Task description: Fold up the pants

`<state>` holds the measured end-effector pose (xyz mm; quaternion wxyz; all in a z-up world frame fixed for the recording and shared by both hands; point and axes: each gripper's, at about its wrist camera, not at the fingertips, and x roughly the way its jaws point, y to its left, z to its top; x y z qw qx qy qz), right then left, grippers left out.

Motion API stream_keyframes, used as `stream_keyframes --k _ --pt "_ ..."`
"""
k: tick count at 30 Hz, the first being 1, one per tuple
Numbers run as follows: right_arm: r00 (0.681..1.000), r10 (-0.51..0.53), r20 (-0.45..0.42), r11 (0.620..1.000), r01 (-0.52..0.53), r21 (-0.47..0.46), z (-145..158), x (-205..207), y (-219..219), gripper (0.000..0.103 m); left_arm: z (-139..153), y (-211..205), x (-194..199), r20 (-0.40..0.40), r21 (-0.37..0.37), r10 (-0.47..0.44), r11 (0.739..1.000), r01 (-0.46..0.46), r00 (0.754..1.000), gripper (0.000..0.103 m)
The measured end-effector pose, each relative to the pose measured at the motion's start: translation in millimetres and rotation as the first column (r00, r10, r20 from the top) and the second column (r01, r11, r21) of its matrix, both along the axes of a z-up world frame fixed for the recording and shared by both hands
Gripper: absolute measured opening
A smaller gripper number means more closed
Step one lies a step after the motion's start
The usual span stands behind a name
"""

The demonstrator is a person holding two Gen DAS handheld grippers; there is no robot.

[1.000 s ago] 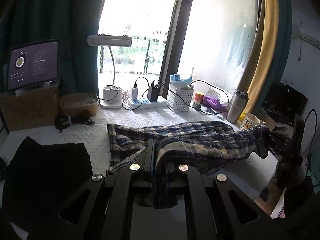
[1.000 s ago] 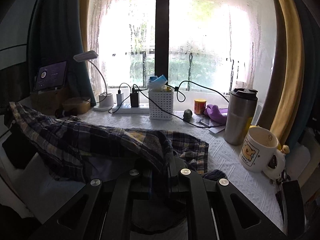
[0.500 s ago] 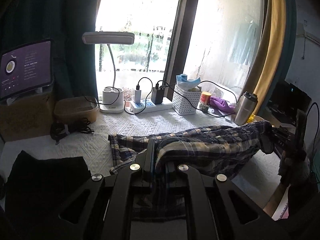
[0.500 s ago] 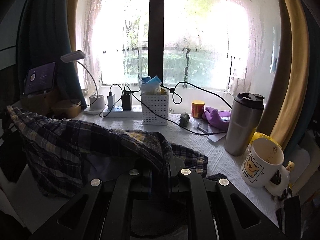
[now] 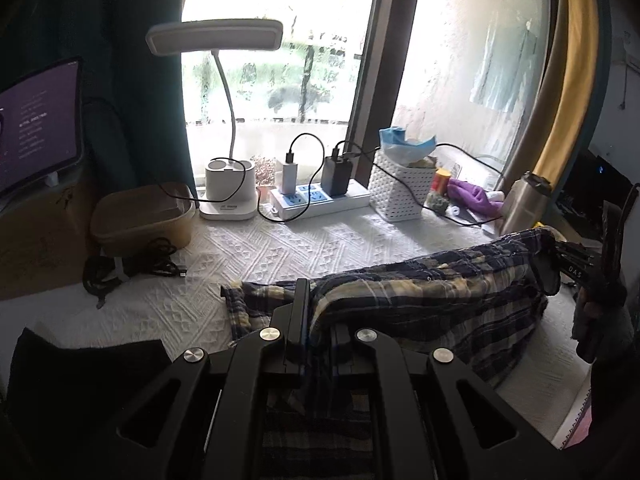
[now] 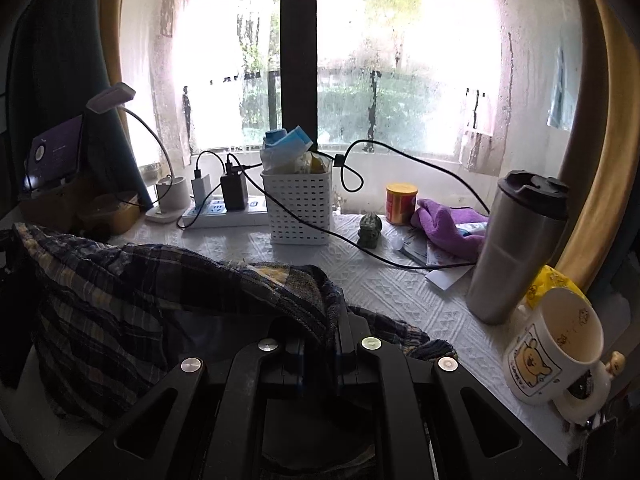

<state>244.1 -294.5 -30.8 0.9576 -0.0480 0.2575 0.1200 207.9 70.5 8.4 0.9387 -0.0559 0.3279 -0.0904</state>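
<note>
The blue and yellow plaid pants (image 5: pixel 420 296) hang stretched between my two grippers above the white textured tabletop (image 5: pixel 300 248). My left gripper (image 5: pixel 316 310) is shut on one corner of the raised edge, and cloth drapes over its right finger. My right gripper (image 6: pixel 324 320) is shut on the other corner of the plaid pants (image 6: pixel 120 280), with fabric bunched over its jaws. In the left wrist view the right gripper (image 5: pixel 576 270) shows at the far right, pinching the cloth. The lower layer of the pants lies on the table beneath.
A black garment (image 5: pixel 80 392) lies at front left. Along the window stand a desk lamp (image 5: pixel 228 196), power strip with chargers (image 5: pixel 320 200), white basket (image 6: pixel 298 208), steel tumbler (image 6: pixel 516 248), bear mug (image 6: pixel 556 352), purple cloth (image 6: pixel 448 224), tan box (image 5: pixel 144 216) and coiled cables (image 5: pixel 128 268).
Both grippers have carried the raised pants edge forward toward the window. The lamp, basket and tumbler now look nearer. Both grips are unchanged.
</note>
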Motion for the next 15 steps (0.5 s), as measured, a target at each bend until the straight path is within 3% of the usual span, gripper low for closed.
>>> stream_keyframes --k 15 --pt "0.988 -0.014 -0.153 1.0 0.011 -0.018 -43.6 82.4 22.1 0.01 -58.6 25.0 76.8 -0.153 0.015 0.056 0.998 -0.054 0.987 0.007"
